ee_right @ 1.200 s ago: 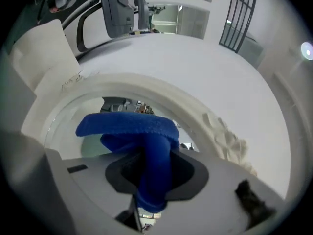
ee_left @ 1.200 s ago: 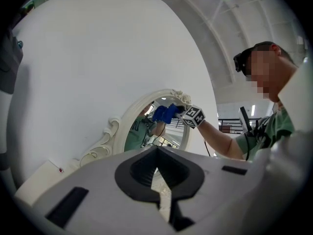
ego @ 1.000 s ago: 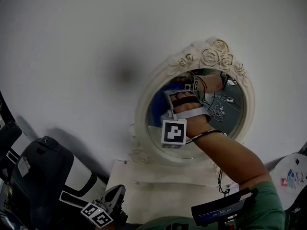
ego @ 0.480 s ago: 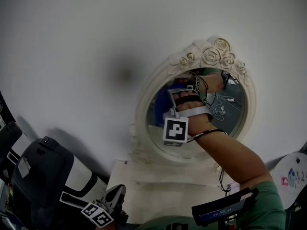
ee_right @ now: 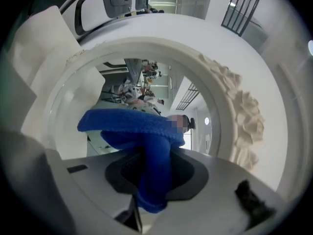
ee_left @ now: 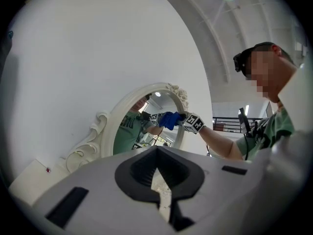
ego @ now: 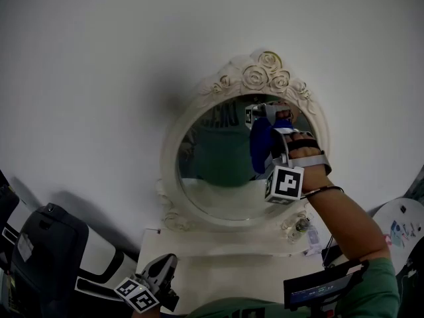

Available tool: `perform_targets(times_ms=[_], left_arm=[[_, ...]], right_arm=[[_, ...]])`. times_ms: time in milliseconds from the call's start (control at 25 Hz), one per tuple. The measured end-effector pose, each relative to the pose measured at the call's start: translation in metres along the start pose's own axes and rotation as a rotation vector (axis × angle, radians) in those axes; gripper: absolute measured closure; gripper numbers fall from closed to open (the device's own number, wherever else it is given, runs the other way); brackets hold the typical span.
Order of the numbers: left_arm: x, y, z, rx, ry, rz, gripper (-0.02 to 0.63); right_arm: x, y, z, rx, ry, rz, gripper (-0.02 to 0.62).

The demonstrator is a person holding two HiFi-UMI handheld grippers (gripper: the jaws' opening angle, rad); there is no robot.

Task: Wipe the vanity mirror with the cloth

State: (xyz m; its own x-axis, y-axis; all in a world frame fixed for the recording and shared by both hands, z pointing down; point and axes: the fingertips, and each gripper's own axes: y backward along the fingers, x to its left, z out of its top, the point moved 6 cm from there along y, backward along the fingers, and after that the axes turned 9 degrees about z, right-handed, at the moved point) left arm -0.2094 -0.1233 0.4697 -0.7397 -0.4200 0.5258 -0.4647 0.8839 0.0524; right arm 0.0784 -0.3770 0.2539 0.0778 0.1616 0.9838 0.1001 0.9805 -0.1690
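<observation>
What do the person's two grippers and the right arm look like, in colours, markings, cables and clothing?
The left gripper and the right gripper have pale grey bodies with dark ridged pads. Each carries a white cube with black square markers. The right one has black and pale straps and a thin dark cable near the wrist. The arm shows a green short sleeve.

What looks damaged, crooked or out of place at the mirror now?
Nothing stands out. The mirror looks whole, with no crack in frame or glass, and the right gripper holds the blue cloth at its glass. The left gripper hangs low, shut and empty.
</observation>
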Motion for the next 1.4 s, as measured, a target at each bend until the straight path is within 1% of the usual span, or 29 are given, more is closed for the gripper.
perform_targets(times_ms=[160,240,440,560,640,680,840,960,1080,1160,1240,1400], left_arm=[[-0.010,-0.015,-0.004,0.019,-0.004,-0.034,0.609],[-0.013,-0.021,-0.005,0.025,-0.005,-0.043,0.609],[-0.019,-0.022,-0.007,0.021,-0.007,-0.052,0.609],[-0.014,-0.013,-0.005,0.013,-0.003,-0.028,0.609],[-0.005,-0.005,-0.003,0.004,0.004,-0.004,0.609],[-0.001,0.000,-0.002,-0.001,0.008,0.008,0.609],[0.007,0.014,0.001,-0.024,0.020,0.038,0.609],[0.009,0.022,0.004,-0.039,0.018,0.048,0.609],[0.012,0.030,0.007,-0.054,0.018,0.060,0.609],[0.015,0.034,0.008,-0.062,0.021,0.067,0.609],[0.017,0.037,0.007,-0.066,0.024,0.073,0.609],[0.020,0.039,0.006,-0.069,0.030,0.078,0.609]], right_arm=[[0.007,0.003,-0.070,0.124,-0.028,0.002,0.491],[0.010,0.003,-0.087,0.145,-0.028,0.002,0.491],[0.010,0.002,-0.088,0.172,-0.043,0.011,0.491],[0.009,0.004,-0.086,0.174,-0.040,0.027,0.491],[0.005,0.009,-0.074,0.139,-0.029,0.022,0.491],[0.000,0.013,-0.062,0.106,-0.022,0.009,0.491],[-0.031,0.027,0.013,-0.068,-0.005,-0.073,0.491],[-0.050,0.030,0.063,-0.151,0.009,-0.099,0.491],[-0.064,0.027,0.096,-0.176,0.038,-0.116,0.491],[-0.069,0.020,0.108,-0.169,0.053,-0.112,0.491],[-0.070,0.011,0.111,-0.144,0.061,-0.099,0.491],[-0.070,0.004,0.104,-0.111,0.049,-0.093,0.491]])
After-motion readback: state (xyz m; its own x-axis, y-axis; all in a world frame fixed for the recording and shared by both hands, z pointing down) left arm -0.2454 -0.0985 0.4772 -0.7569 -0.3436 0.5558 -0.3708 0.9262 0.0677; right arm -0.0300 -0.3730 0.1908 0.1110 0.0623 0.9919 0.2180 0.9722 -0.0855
